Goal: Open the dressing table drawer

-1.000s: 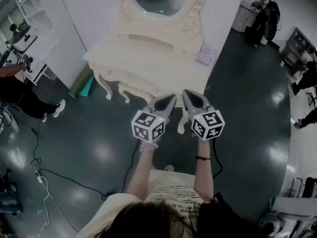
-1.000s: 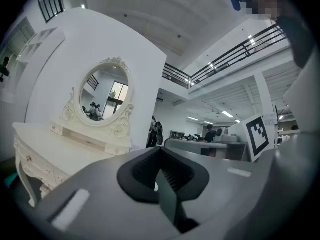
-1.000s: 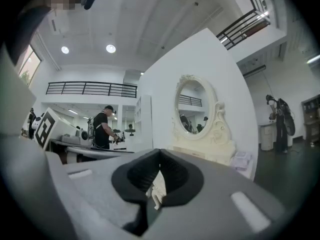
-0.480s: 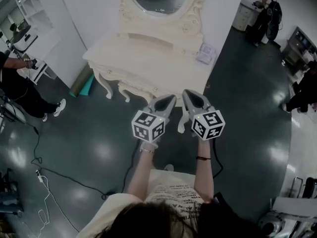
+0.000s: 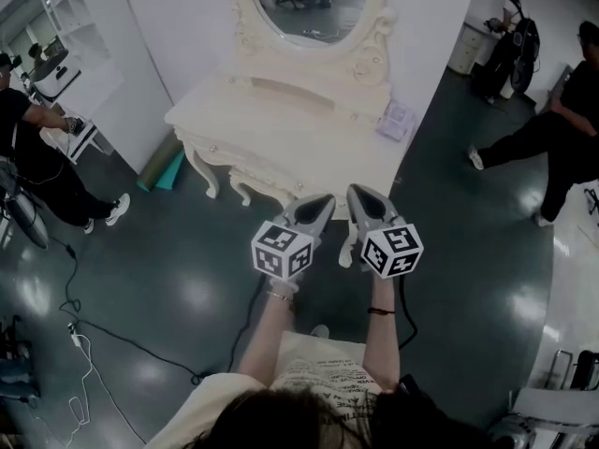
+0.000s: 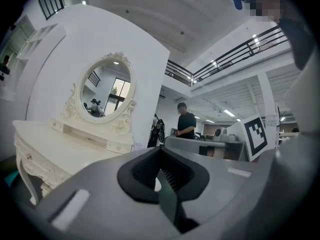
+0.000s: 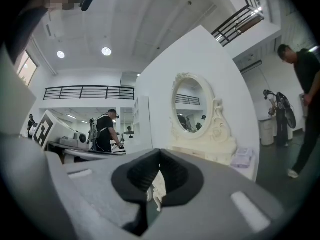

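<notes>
1. Jaws of the left gripper (image 5: 316,202) and right gripper (image 5: 359,195) are pressed together, with nothing between them. Both sit near the table's front edge.
2. The drawer (image 5: 255,170) in the front apron of the cream carved dressing table (image 5: 281,124) looks fully in. Task not started: approach, grip and pull all remain.
3. Count: two grippers, one table, one oval mirror (image 5: 314,3), one pale lilac box (image 5: 396,120) on the top.

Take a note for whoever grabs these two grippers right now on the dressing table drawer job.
Left gripper: fingers shut, empty.
Right gripper: fingers shut, empty.
Both are held level in front of the dressing table, not touching it.
The drawer in the table's front looks closed, so nothing is done yet.
Left to do: open a gripper, take hold of the drawer, pull it out.
</notes>
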A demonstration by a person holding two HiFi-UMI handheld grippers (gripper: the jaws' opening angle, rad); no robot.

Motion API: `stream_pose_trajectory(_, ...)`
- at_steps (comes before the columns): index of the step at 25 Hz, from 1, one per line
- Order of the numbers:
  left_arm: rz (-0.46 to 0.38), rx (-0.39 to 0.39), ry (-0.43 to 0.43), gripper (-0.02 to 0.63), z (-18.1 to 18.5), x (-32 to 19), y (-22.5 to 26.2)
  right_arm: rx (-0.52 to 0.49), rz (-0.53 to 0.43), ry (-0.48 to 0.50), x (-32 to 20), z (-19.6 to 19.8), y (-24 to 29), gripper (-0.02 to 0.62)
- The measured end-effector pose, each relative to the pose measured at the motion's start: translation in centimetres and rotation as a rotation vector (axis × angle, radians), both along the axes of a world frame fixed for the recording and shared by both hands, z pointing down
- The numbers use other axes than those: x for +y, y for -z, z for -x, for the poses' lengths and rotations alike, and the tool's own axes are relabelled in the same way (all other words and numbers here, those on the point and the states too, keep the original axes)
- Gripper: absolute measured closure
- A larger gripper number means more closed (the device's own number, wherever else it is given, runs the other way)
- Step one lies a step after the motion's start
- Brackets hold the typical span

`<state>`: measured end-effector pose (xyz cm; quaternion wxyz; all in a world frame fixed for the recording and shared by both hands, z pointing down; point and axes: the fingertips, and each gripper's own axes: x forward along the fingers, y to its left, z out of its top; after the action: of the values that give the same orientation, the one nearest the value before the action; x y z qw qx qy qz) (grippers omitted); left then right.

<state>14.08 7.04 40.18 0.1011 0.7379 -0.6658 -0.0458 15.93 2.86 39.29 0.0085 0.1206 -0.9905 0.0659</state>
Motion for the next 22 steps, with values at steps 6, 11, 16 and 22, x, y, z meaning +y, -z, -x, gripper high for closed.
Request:
stream_pose_trajectory(6, 0.005, 0.006, -0.022, 0.606, 2.1, -2.0, -0.1, 0.006, 0.01, -0.02, -1.9, 1.9, -0.3, 0.592)
stream_pose_trajectory(11, 0.007, 0.01, -0.051, 0.606, 4.2, -3.8, -0.2, 0.011, 0.023, -0.046, -3.5, 4.0, -0.8, 0.592)
stream_pose_trajectory(16, 0.006, 0.012, -0.078, 0.606, 6.4, -5.7, 0.0, 0.011, 0.03, -0.069, -5.4, 6.2, -0.8, 0.592)
stream_pose_trajectory(22, 0.017, 0.018, -0.105, 0.606, 9.2, -7.9, -0.5, 0.019, 0.043, -0.091, -7.4, 8.8, -1.6, 0.592)
